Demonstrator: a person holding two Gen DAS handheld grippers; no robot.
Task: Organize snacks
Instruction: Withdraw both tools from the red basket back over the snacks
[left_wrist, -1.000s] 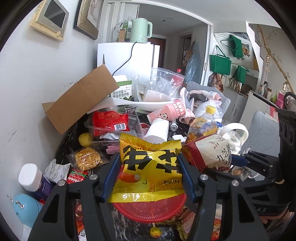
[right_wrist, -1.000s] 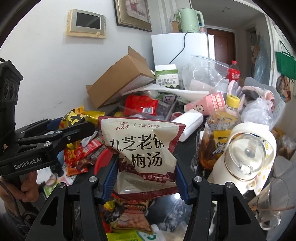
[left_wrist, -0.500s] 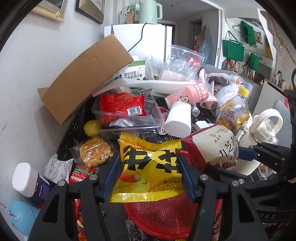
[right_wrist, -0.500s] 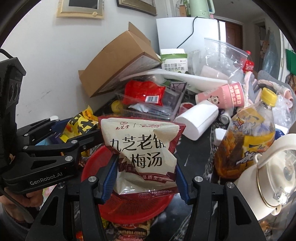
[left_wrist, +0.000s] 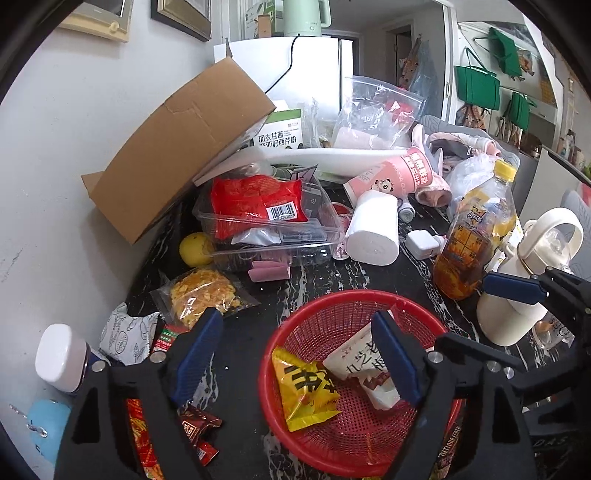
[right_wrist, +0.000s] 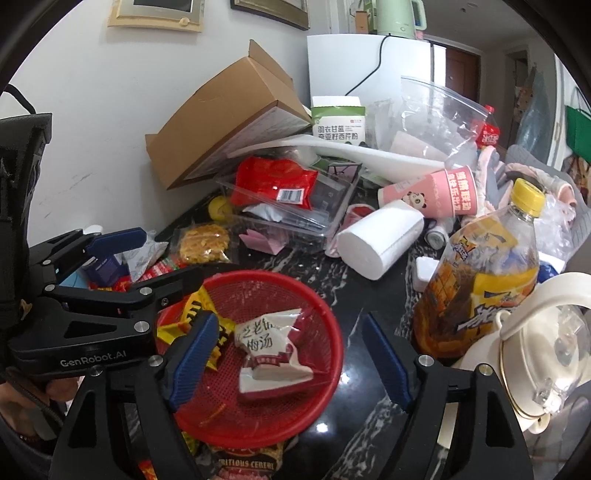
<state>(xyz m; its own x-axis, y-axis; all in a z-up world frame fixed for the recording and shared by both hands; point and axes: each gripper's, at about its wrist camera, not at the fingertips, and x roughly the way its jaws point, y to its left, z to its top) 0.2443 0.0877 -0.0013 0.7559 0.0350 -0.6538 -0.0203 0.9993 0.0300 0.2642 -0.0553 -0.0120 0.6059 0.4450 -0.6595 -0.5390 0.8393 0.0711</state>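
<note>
The left gripper (left_wrist: 297, 339) and right gripper (right_wrist: 286, 339) hang over the red basket (left_wrist: 332, 306), jaws just opened wide, nothing between them. In the basket lie the white plum-drink packet (right_wrist: 271, 354), long axis running toward the far rim, and the smaller yellow snack bag (left_wrist: 304, 391), tilted; the left gripper's finger (left_wrist: 393, 358) hides part of the packet's print

Lived-in home — white fridge (left_wrist: 295, 74) with a green kettle (left_wrist: 304, 16) on top, framed pictures (right_wrist: 273, 11) on the wall, green tote bags (left_wrist: 476, 88) hung up, cluttered dark marble table (left_wrist: 325, 273).
</note>
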